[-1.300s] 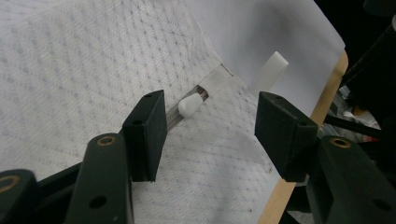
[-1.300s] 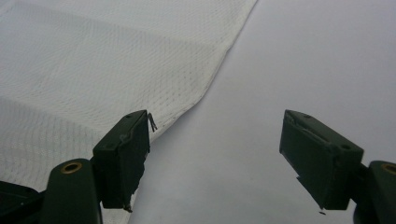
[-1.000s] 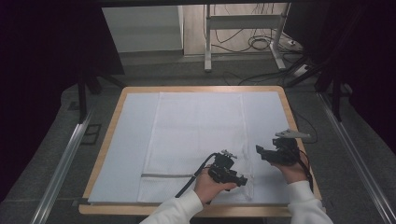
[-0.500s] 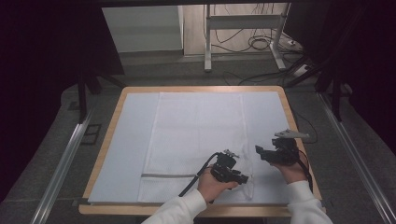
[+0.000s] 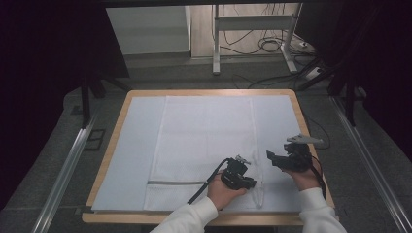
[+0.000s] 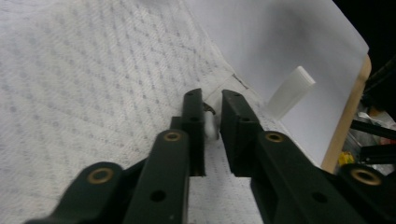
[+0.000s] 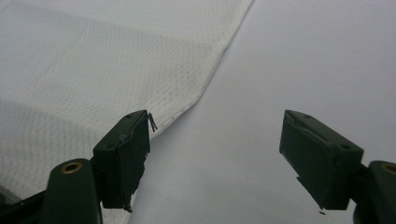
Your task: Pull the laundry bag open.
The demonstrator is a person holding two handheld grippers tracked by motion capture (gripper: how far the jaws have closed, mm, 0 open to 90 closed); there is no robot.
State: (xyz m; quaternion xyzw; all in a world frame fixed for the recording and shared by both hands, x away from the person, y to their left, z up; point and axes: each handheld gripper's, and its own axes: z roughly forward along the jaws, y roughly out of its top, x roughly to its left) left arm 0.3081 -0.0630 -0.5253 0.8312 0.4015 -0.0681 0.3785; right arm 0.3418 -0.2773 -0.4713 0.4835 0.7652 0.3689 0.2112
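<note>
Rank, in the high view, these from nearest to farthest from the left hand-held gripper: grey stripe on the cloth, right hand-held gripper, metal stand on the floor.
1. Right hand-held gripper, just to its right.
2. Grey stripe, to its left.
3. Metal stand, far beyond the table.
The first two are close to call.

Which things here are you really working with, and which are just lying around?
Working with:
- white towel, its edge pinched
- left gripper, whose jaws have just been closing on that edge
- right gripper, open beside the towel

Lying around:
- small white block on the sheet
- cables on the floor
</note>
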